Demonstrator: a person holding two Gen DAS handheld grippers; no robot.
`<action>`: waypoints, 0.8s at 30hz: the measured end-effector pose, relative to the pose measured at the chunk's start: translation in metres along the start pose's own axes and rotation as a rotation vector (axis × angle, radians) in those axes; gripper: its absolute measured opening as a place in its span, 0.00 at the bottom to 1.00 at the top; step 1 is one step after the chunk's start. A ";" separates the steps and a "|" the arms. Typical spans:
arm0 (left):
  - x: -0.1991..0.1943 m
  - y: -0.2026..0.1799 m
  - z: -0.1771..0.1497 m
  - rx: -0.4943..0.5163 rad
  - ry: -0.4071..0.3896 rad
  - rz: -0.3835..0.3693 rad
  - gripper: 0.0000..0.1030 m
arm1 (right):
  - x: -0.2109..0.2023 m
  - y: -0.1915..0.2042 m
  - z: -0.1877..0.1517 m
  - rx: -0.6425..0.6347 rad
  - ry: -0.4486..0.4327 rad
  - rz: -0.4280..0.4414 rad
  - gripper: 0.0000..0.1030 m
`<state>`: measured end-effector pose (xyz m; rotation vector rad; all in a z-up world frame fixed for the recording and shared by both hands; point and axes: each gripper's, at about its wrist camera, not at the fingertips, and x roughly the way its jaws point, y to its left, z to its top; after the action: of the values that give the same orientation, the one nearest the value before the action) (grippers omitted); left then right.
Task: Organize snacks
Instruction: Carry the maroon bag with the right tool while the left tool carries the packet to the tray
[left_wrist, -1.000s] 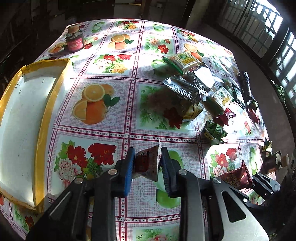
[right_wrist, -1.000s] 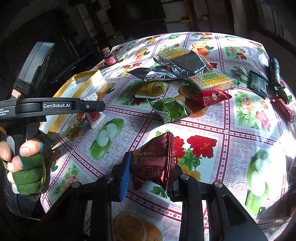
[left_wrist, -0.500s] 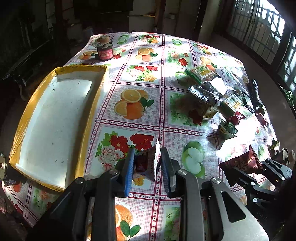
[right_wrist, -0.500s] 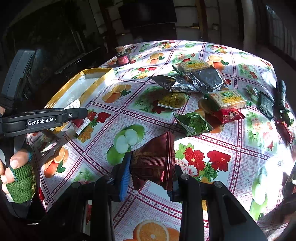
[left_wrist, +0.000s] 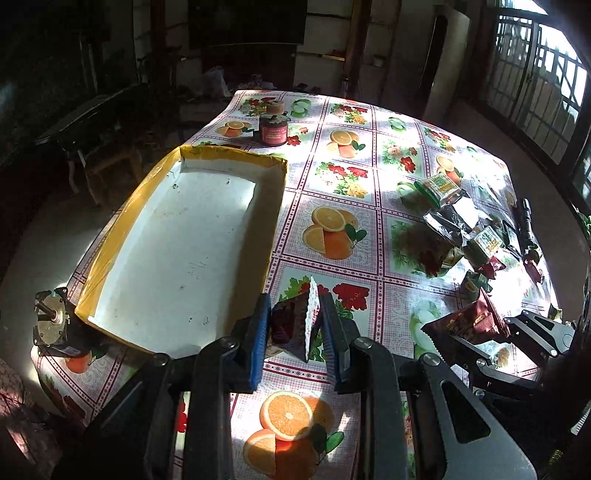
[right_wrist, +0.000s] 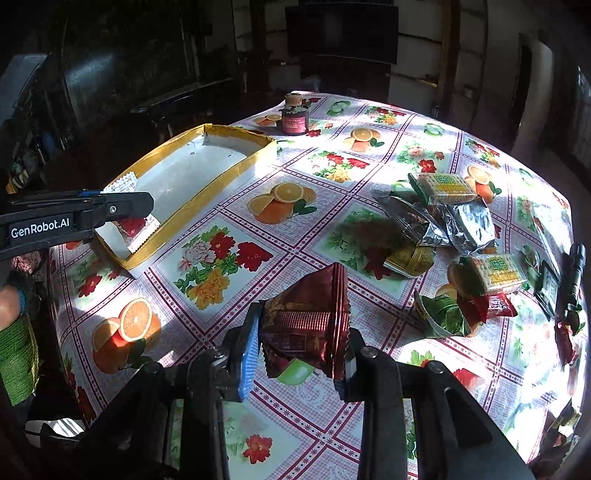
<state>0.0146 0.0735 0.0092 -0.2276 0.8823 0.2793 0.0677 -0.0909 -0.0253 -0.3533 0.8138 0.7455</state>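
My left gripper (left_wrist: 295, 317) is shut on a small dark-red snack packet (left_wrist: 295, 326) with a white serrated edge, held above the tablecloth just right of the yellow-rimmed white tray (left_wrist: 275, 206). In the right wrist view the left gripper (right_wrist: 127, 208) hangs with that packet (right_wrist: 135, 226) over the tray's (right_wrist: 207, 192) near end. My right gripper (right_wrist: 299, 332) is shut on a larger maroon foil packet (right_wrist: 308, 325), above the table's middle. That maroon packet (left_wrist: 465, 321) also shows at the right of the left wrist view. Several snack packs (right_wrist: 443, 221) lie piled to the right.
A pink-labelled jar (left_wrist: 273, 129) stands beyond the tray's far end. A black flashlight (right_wrist: 574, 277) lies at the table's right edge. A small metal motor (left_wrist: 50, 321) sits by the tray's near left corner. A gloved hand (right_wrist: 14, 332) holds the left gripper.
Both grippers have moved left toward the tray and risen a little, each still holding its packet. The whole tray has come into view and the snack pile has slid to the right.
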 end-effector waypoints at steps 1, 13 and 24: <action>-0.003 0.004 0.000 -0.007 -0.006 0.004 0.27 | 0.000 0.005 0.002 -0.019 -0.001 -0.012 0.31; -0.020 0.054 0.007 -0.085 -0.060 0.065 0.27 | 0.002 0.042 0.033 -0.140 -0.041 -0.081 0.32; -0.009 0.103 0.009 -0.155 -0.049 0.128 0.27 | 0.019 0.077 0.063 -0.194 -0.051 0.010 0.31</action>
<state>-0.0187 0.1716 0.0138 -0.3070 0.8288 0.4712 0.0548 0.0064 0.0004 -0.5020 0.6978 0.8422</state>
